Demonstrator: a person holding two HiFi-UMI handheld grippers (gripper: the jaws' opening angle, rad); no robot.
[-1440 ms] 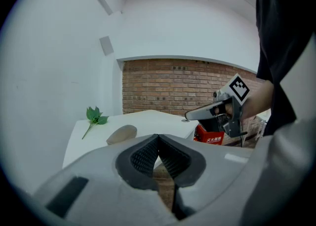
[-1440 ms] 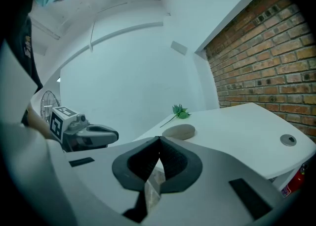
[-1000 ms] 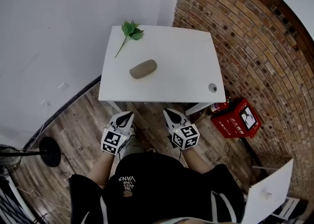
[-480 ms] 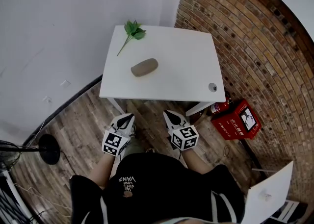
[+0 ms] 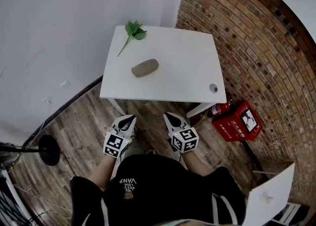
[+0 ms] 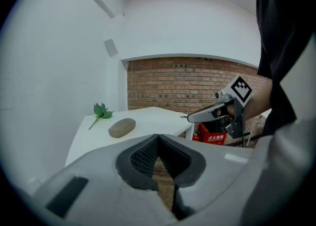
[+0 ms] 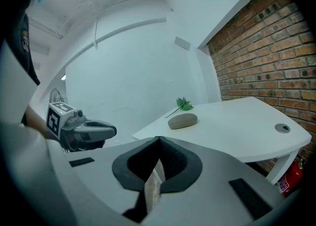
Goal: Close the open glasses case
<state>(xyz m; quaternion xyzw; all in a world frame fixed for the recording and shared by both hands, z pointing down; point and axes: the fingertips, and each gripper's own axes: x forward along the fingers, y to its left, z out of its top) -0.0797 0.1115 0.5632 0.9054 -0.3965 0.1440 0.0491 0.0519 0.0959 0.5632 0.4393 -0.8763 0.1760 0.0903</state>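
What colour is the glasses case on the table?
Taupe, a greyish brown; the glasses case shows best in the head view, against the white table.

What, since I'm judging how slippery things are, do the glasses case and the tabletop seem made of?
Glasses case: a dull grey-brown, rounded shell with no glare, so likely covered in fabric or leatherette; it is too small to be sure. Tabletop: flat, even white with a soft sheen, probably laminated or painted board, and fairly smooth.
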